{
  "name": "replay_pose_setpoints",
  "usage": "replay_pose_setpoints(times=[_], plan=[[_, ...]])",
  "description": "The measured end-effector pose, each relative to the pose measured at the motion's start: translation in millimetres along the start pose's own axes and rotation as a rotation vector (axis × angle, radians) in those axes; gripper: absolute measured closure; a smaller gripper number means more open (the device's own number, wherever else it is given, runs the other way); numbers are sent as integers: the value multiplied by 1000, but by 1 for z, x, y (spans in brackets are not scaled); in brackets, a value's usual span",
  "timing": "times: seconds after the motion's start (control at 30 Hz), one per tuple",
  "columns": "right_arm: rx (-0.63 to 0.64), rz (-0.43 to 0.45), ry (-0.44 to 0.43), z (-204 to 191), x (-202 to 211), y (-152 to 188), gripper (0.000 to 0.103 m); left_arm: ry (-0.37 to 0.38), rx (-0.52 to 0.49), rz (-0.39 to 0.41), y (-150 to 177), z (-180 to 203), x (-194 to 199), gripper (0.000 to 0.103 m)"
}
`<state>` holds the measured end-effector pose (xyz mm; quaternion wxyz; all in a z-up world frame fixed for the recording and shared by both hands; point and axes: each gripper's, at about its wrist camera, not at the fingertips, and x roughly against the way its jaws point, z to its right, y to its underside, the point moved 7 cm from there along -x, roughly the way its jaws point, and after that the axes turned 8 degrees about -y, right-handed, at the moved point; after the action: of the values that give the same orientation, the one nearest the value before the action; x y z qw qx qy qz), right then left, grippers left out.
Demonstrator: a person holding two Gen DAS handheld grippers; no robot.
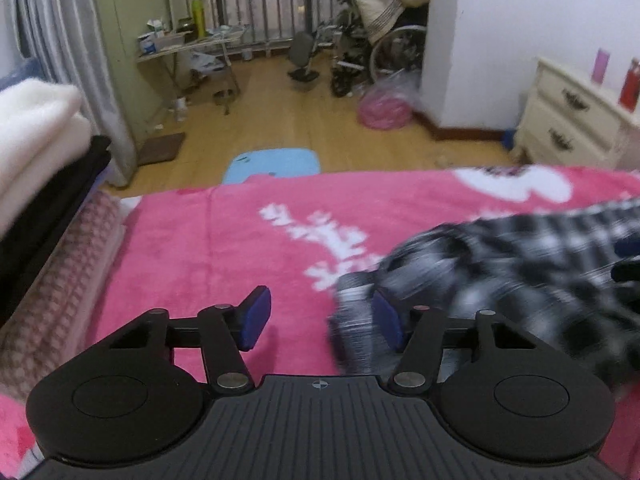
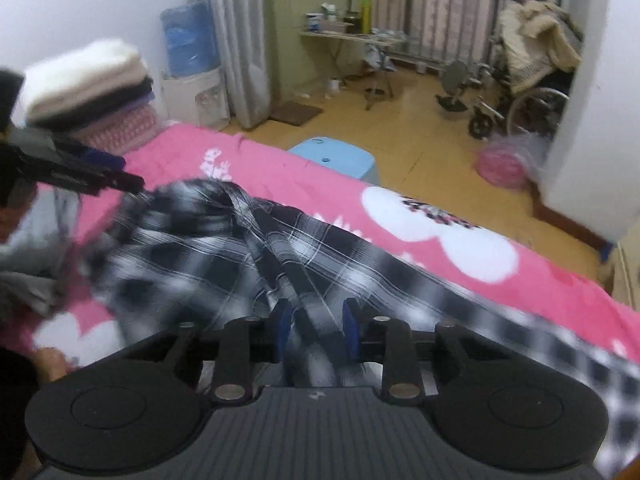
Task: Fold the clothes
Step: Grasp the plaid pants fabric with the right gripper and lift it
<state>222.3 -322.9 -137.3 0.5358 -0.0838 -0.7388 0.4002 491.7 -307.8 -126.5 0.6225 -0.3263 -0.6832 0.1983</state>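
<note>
left wrist view: left claw (image 1: 320, 320) released beside plaid shirt (image 1: 500, 260) edge, bare pink blanket (image 1: 208, 256) leftward; right claw (image 2: 316, 330) grasping shirt.

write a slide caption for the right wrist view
Right gripper clamps a bunched fold of the plaid shirt over the pink blanket.

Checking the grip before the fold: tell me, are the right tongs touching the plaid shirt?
Touching. The right wrist view shows the right tongs with a bunched fold of the plaid shirt pinched between both blue pads.
</note>
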Motion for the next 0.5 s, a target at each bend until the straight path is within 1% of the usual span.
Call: replay_pose_setpoints(times=[0.07, 0.2, 0.23, 0.3, 0.37, 0.4, 0.43, 0.5], plan=[[7, -6, 4, 7, -10, 4, 73, 12, -10, -14, 4, 2, -6, 46], [52, -11, 11, 8, 6, 18, 73, 38, -31, -29, 13, 10, -11, 46], [80, -24, 20, 7, 8, 23, 73, 41, -33, -28, 13, 12, -12, 46], [125, -79, 70, 8, 4, 38, 73, 45, -36, -23, 14, 13, -15, 47], [120, -141, 110, 13, -8, 52, 82, 47, -31, -22, 15, 11, -17, 47], [107, -161, 119, 17, -11, 58, 98, 51, -30, -20, 15, 11, -17, 48], [95, -163, 131, 20, -11, 60, 102, 55, -30, -18, 15, 10, -17, 49], [81, -139, 172, 23, -6, 56, 102, 56, -34, -8, 15, 9, -15, 51]])
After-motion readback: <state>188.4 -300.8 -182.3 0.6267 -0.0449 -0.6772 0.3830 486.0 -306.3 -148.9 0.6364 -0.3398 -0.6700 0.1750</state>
